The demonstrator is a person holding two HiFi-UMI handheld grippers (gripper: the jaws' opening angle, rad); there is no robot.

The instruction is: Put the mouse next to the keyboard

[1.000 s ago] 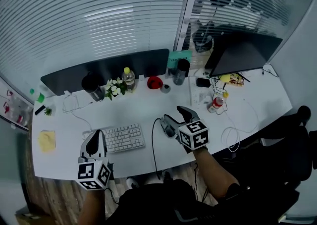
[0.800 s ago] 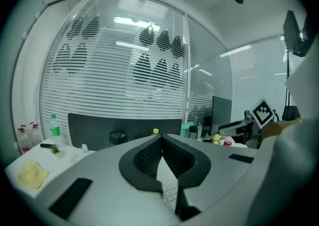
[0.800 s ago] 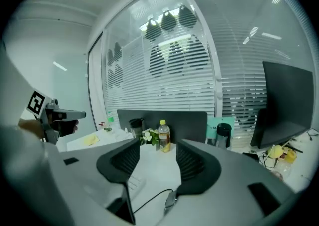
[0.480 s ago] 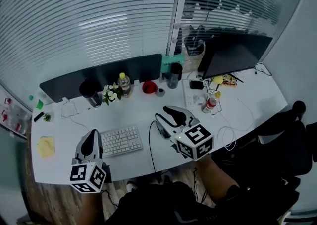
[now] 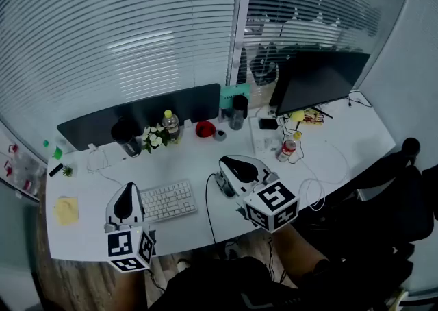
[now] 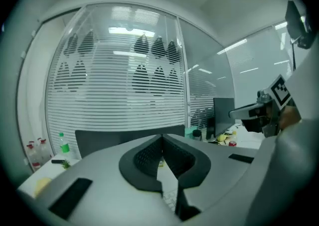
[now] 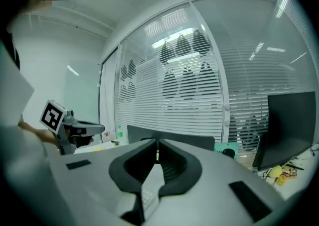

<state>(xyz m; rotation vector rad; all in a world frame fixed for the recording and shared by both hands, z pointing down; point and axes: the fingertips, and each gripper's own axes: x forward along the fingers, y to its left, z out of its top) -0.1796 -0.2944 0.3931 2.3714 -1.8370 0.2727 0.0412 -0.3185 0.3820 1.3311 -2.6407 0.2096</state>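
A white keyboard (image 5: 168, 200) lies near the front of the white desk (image 5: 342, 142). The dark mouse (image 5: 223, 185) rests on the desk to the keyboard's right, with its black cable (image 5: 208, 214) running to the front edge. My right gripper (image 5: 229, 164) hovers just over and right of the mouse. Its jaws are closing, the tips meet in the right gripper view (image 7: 158, 143), and nothing is between them. My left gripper (image 5: 126, 198) is shut and empty at the keyboard's left end. In the left gripper view its tips (image 6: 162, 138) touch.
A black monitor (image 5: 315, 80) stands at the back right and a dark divider panel (image 5: 137, 111) along the back. Along it are a black mug (image 5: 125, 133), flowers (image 5: 152, 138), a bottle (image 5: 169, 123) and a red object (image 5: 204, 129). A small red bottle (image 5: 286, 146) and white cable (image 5: 316, 190) lie right; a yellow cloth (image 5: 65, 210) left.
The right gripper's jaws stood apart over the mouse and have come together with nothing in them. The mouse stays on the desk. The head view has shifted slightly.
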